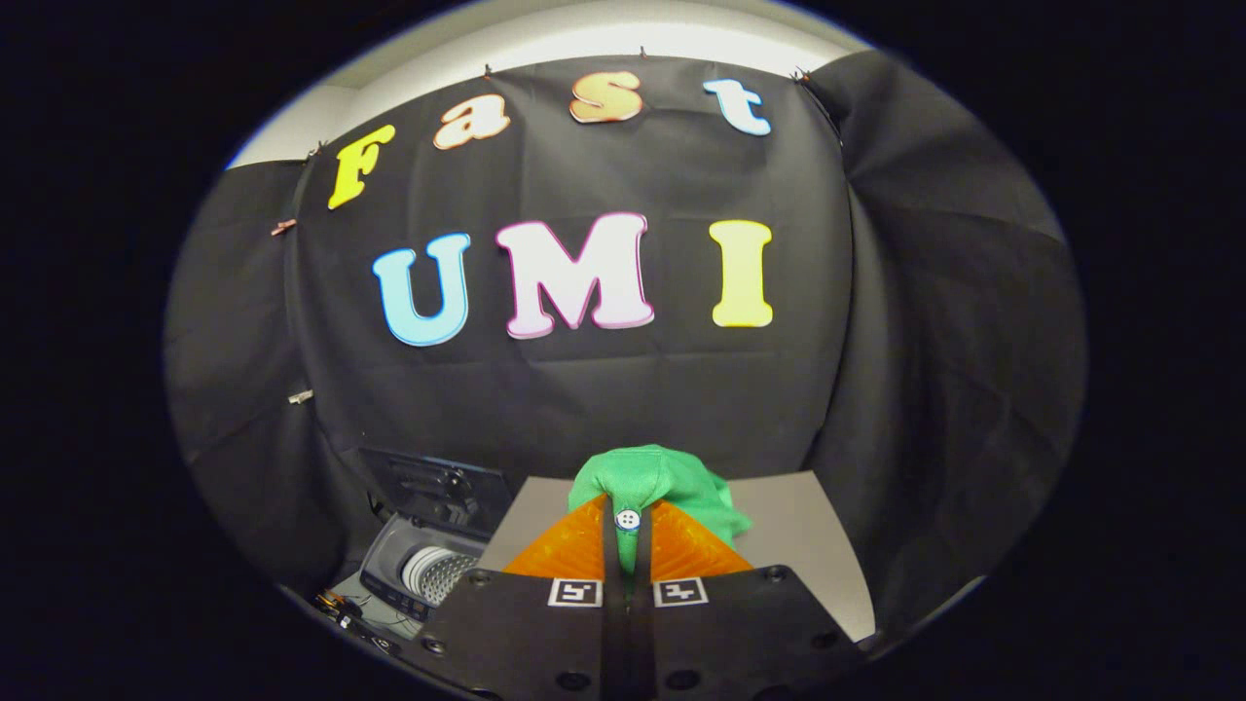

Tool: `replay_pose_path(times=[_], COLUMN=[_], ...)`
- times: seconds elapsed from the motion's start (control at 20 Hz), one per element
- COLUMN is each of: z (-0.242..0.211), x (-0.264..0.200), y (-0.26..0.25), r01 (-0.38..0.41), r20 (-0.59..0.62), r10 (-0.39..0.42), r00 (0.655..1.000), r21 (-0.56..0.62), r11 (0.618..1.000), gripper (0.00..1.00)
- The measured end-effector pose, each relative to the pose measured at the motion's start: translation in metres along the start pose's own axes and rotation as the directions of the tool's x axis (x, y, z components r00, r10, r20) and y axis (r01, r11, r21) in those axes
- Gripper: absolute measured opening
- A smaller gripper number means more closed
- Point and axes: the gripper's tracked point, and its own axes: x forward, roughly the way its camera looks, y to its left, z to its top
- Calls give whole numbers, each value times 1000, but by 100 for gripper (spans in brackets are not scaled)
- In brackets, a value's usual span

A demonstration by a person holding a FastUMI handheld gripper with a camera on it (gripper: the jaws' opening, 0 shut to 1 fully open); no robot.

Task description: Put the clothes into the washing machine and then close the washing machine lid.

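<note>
Clothes (657, 482): green bundle with a white button (628, 519), clamped between the two fingers of the claw (628, 531), fingers drawn nearly together on the fabric, bulk of the cloth bunched just ahead of the fingertips. Held lifted above the grey surface (798, 526), over its near-left part rather than resting on it, as far as can be judged. Washing machine (428, 565): low and to the left of the claw, off the surface's left edge, lid (433, 487) raised and leaning back, perforated drum (438, 574) exposed and apparently unfilled.

Step in hand, by judgement: carrying the bundle to the drum. Best done by keeping the grip firm during travel, swinging left past the surface's left edge, clearing the raised lid, and centring over the drum opening before lowering. Release only once the hanging cloth sits inside the rim; a trailing fold draped over the rim would likely block the lid. Lid closing yet to come.
</note>
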Motion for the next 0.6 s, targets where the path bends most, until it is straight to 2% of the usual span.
replay_pose_path(times=[0.3, 0.6], z=[58, 70], x=[-33, -36], y=[60, 150], r01=[-93, -259], r20=[155, 193], r10=[99, 268], r00=[983, 944], r21=[-41, -73], r11=[995, 963], gripper=[4, 4])
